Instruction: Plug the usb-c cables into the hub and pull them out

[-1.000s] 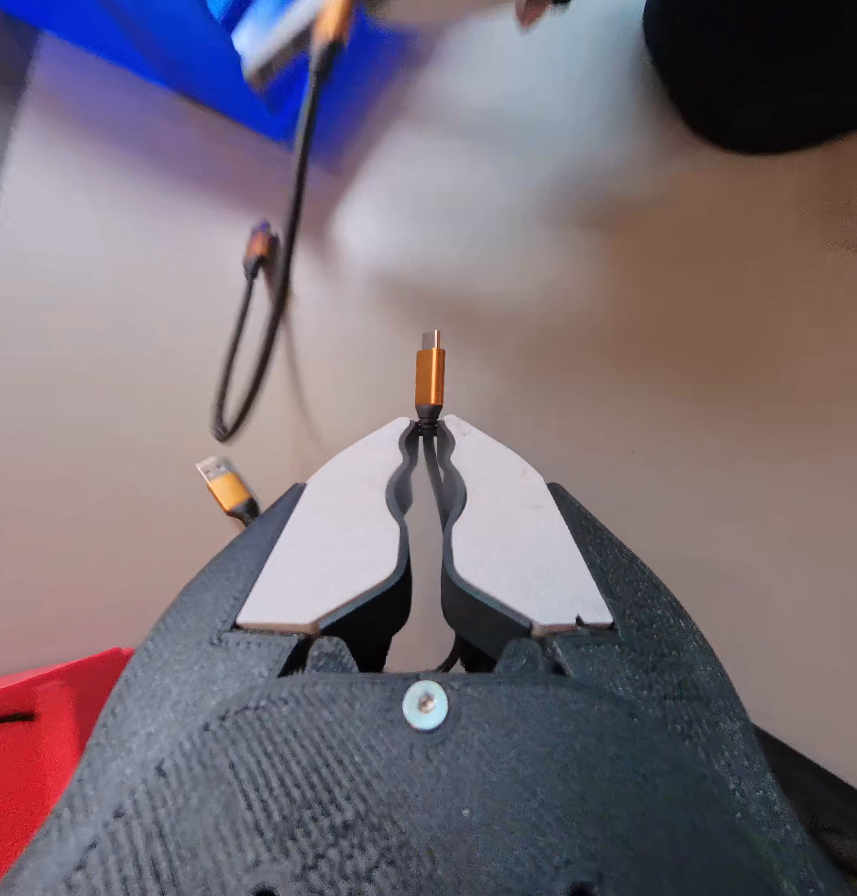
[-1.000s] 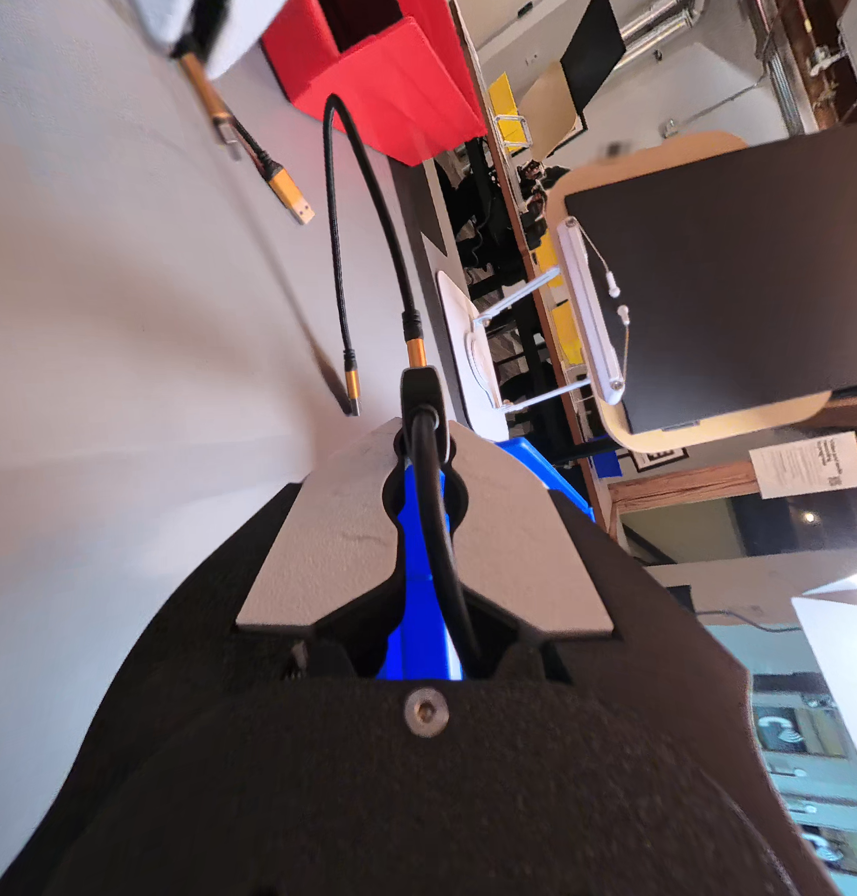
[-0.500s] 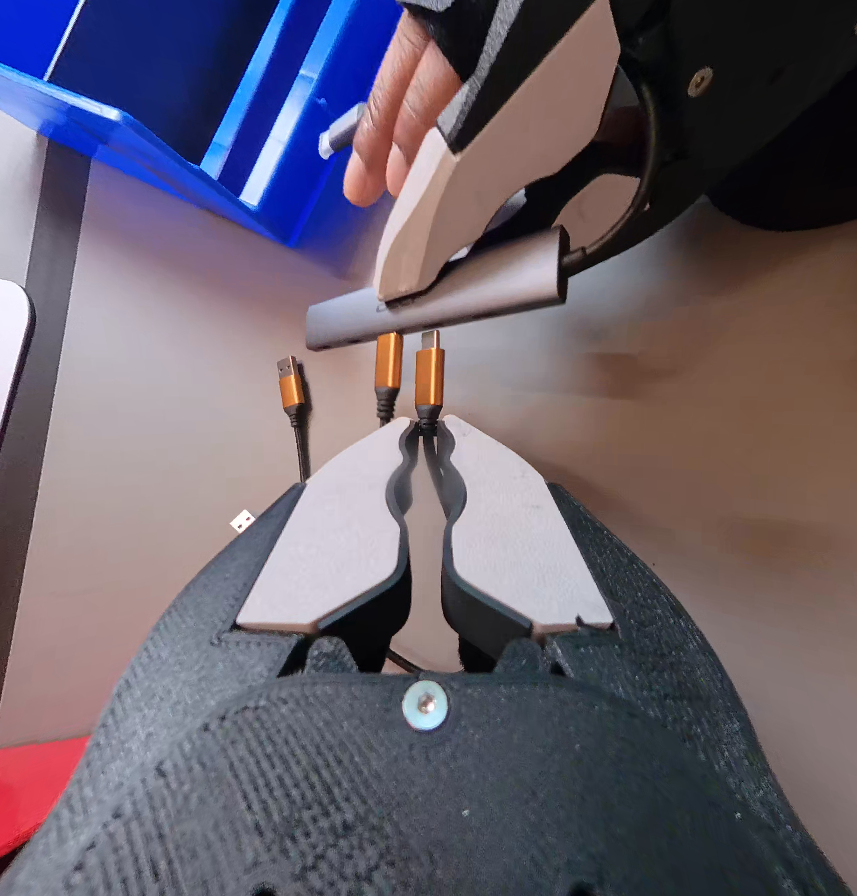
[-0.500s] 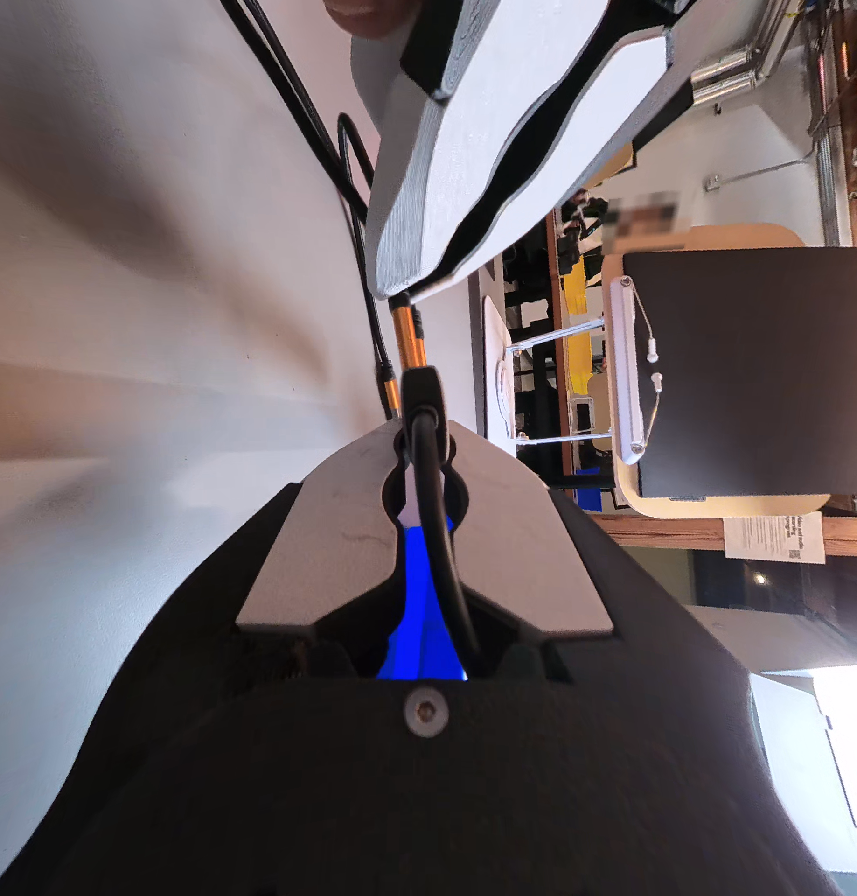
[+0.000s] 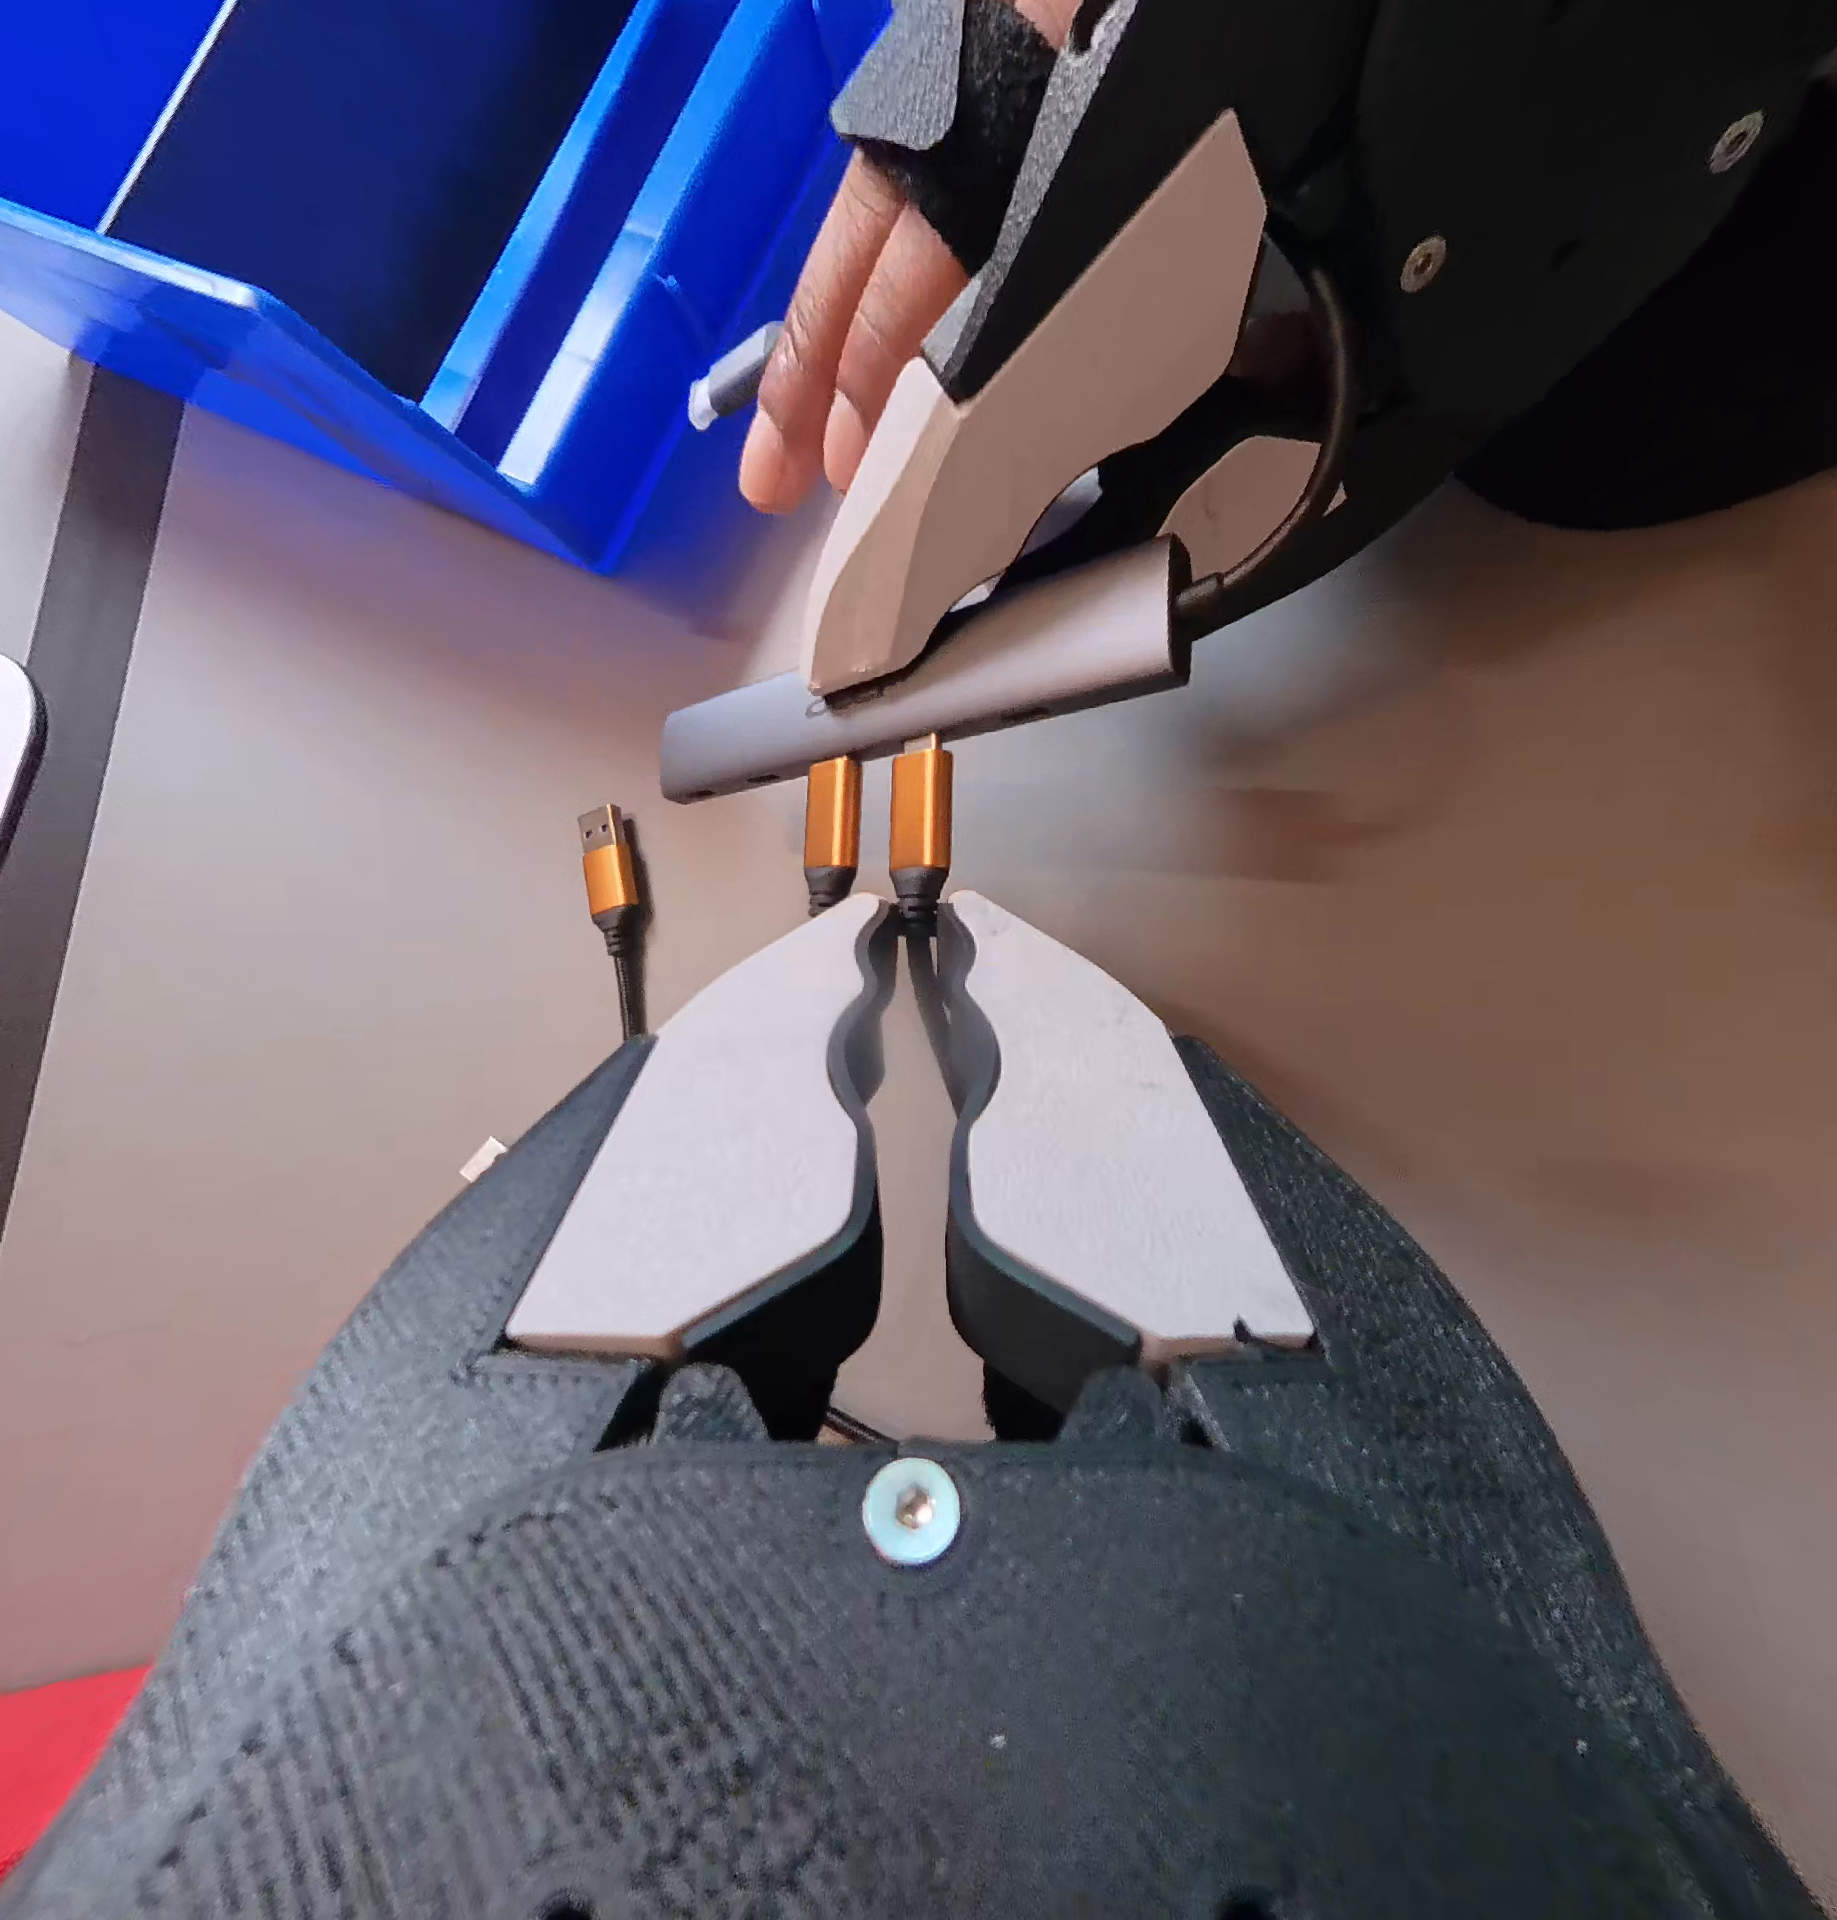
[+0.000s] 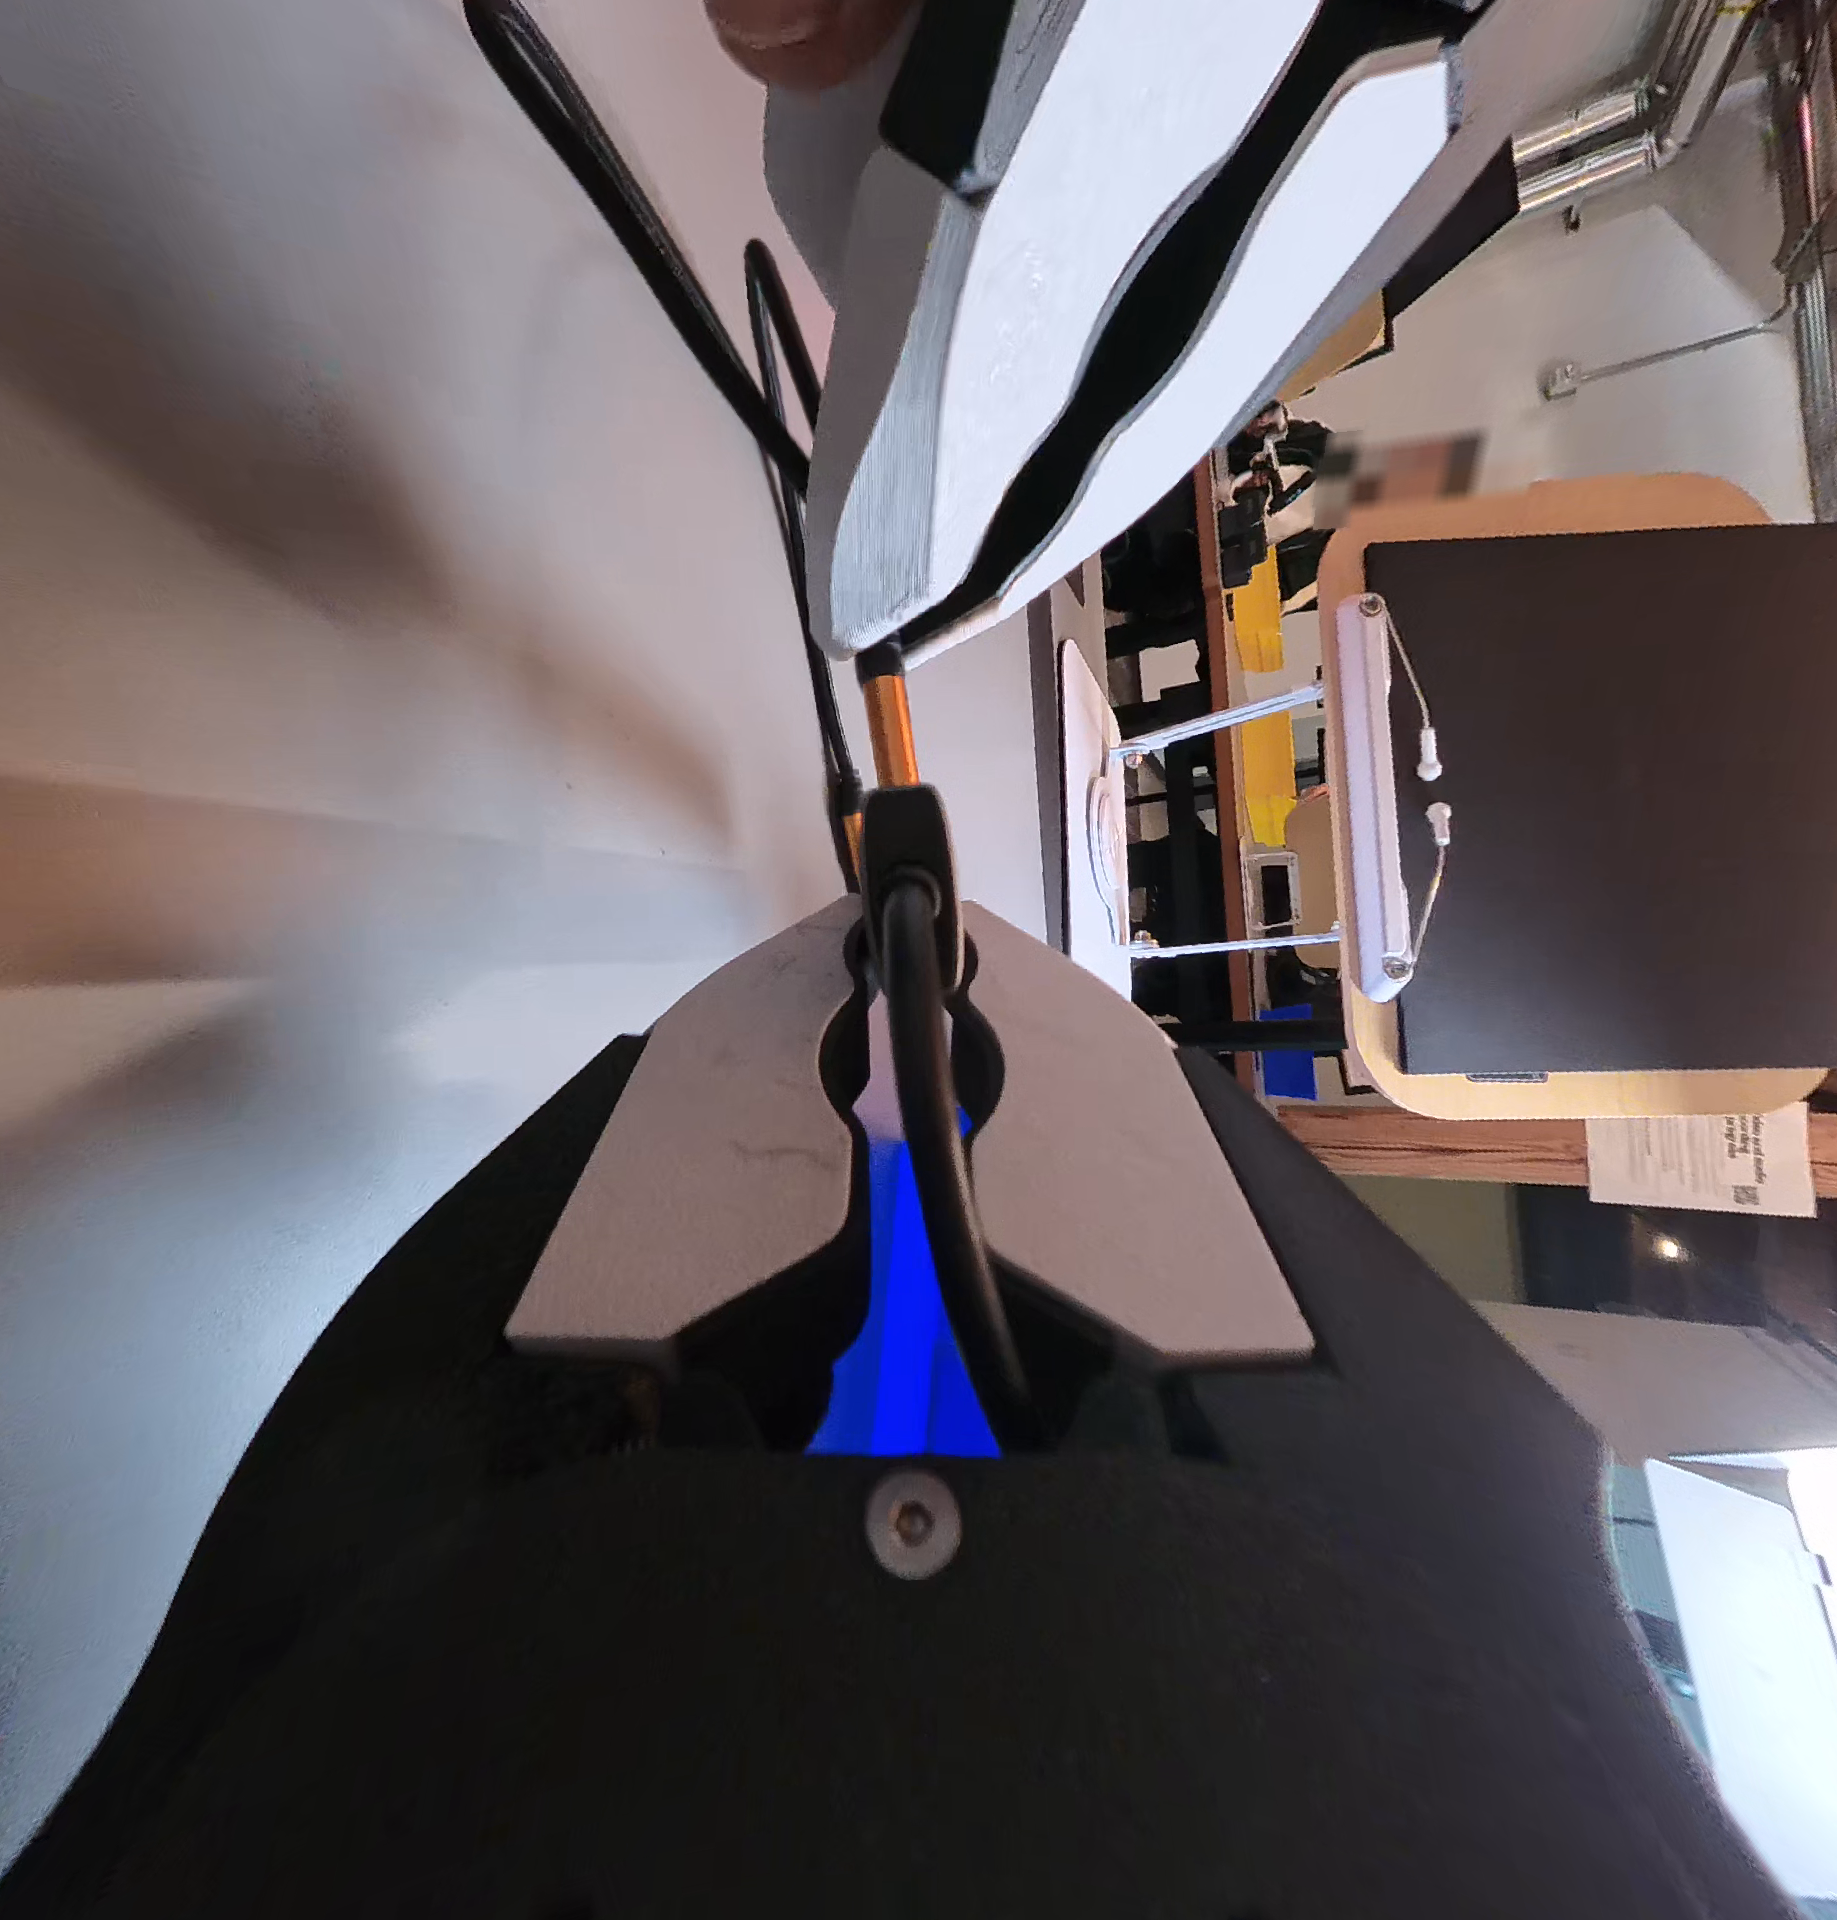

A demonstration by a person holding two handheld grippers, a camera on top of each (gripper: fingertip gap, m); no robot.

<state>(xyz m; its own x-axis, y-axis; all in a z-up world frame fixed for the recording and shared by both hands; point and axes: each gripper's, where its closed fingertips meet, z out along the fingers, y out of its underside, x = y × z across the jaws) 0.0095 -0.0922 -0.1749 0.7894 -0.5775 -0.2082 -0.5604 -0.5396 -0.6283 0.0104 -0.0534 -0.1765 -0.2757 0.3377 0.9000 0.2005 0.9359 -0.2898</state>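
In the left wrist view my left gripper (image 5: 916, 909) is shut on a black USB-C cable just behind its orange plug (image 5: 920, 821). The plug's metal tip touches the side of the grey hub (image 5: 748, 743). A second orange plug (image 5: 831, 821) sits in the hub to its left. My right gripper (image 5: 862, 675) is shut on the hub from above and holds it over the table. In the right wrist view my right gripper (image 6: 909, 914) grips the hub's end (image 6: 903, 842), and the hub's black lead runs back between the fingers. The left gripper (image 6: 883, 644) comes in from above with the orange plug (image 6: 888, 738).
A loose orange USB-A plug (image 5: 607, 873) lies on the beige table (image 5: 322, 831), left of the hub. A blue bin (image 5: 374, 239) stands at the back left, and a red box (image 5: 31, 1756) sits at the near left. A person's fingers (image 5: 841, 343) are by the right gripper.
The two grippers have come together. One second ago the held plug pointed at bare table; now the hub is in front of it and the plug's tip has closed onto the hub's side.
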